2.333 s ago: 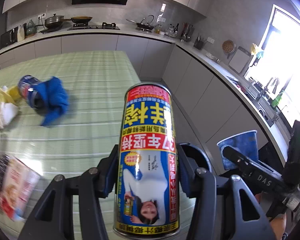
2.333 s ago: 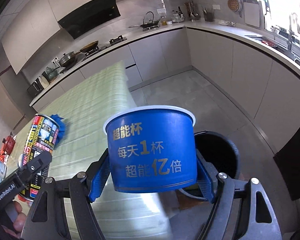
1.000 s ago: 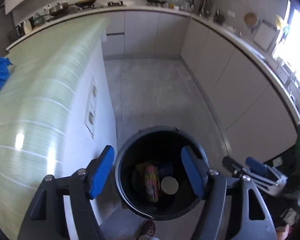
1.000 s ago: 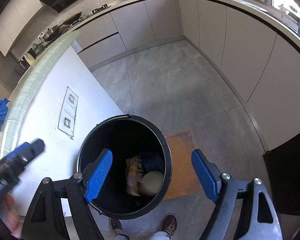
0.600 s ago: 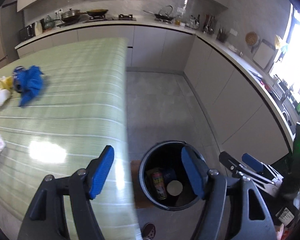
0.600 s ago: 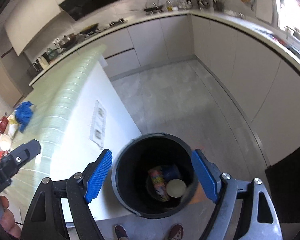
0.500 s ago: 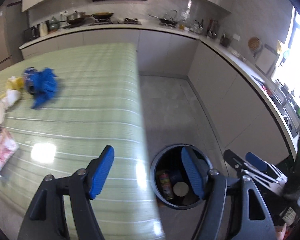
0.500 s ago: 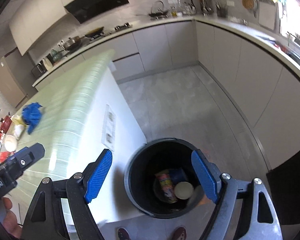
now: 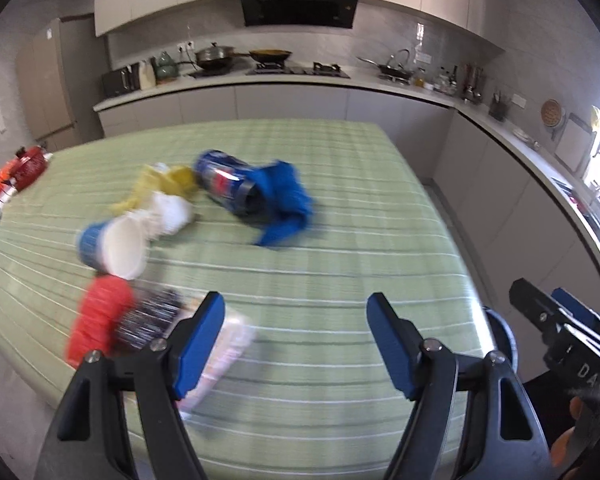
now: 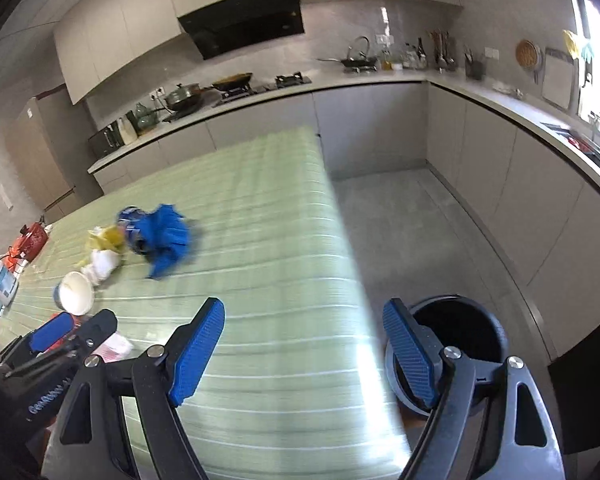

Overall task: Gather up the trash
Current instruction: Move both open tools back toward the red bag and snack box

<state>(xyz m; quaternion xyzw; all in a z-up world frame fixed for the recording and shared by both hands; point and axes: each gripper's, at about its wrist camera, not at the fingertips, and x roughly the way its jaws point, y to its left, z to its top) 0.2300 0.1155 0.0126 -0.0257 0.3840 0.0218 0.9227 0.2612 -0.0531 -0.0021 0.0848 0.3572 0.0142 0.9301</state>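
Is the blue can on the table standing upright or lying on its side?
Lying on its side. In the left wrist view the can shows its long body along the table, with a blue cloth against one end.

On the worktop (image 9: 340, 240), a can (image 9: 226, 186) lies on its side, a cloth (image 9: 284, 200) touching its right end and crumpled tissues (image 9: 168, 204) just left. A tipped cup (image 9: 114, 246) lies nearer, snack packets (image 9: 140, 322) nearest. The bin (image 10: 460, 332) stands on the floor (image 10: 412, 224) right of the worktop.
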